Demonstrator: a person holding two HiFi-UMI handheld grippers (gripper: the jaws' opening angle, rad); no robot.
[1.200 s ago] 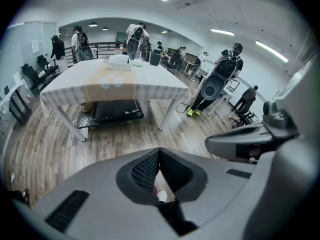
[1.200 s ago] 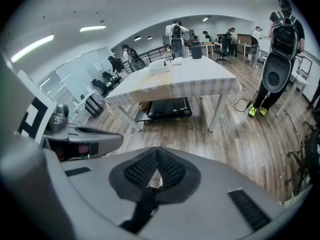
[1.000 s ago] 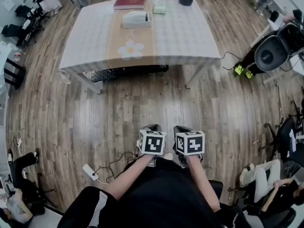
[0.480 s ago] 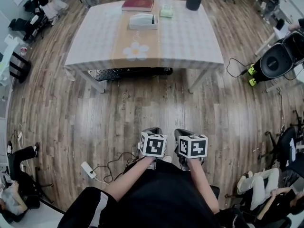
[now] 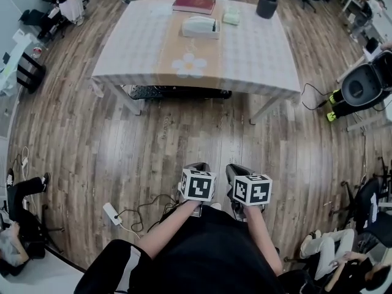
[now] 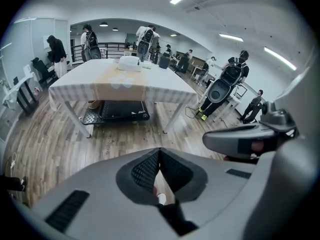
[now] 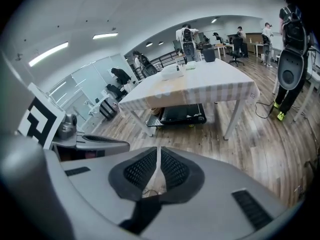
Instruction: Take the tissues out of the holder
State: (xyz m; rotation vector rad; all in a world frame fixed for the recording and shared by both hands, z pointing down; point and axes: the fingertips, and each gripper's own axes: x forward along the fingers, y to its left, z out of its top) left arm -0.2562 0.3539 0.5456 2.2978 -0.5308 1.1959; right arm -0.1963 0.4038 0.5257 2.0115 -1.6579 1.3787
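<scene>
Standing well back from the counter (image 5: 257,48), we hold the left tool (image 5: 197,167) and the right tool (image 5: 237,169) side by side above the wooden floor (image 5: 122,139), each with its jaws together on nothing. The tissue holder (image 5: 200,27) rests on the counter's far half, on the tan centre strip (image 5: 181,45) beyond the flower motif (image 5: 188,65), its long axis parallel to the counter's far edge. It lies ahead of both tools and well apart from them. We judge the left tool marginally nearer, so any reach must first close on the counter's near edge.
</scene>
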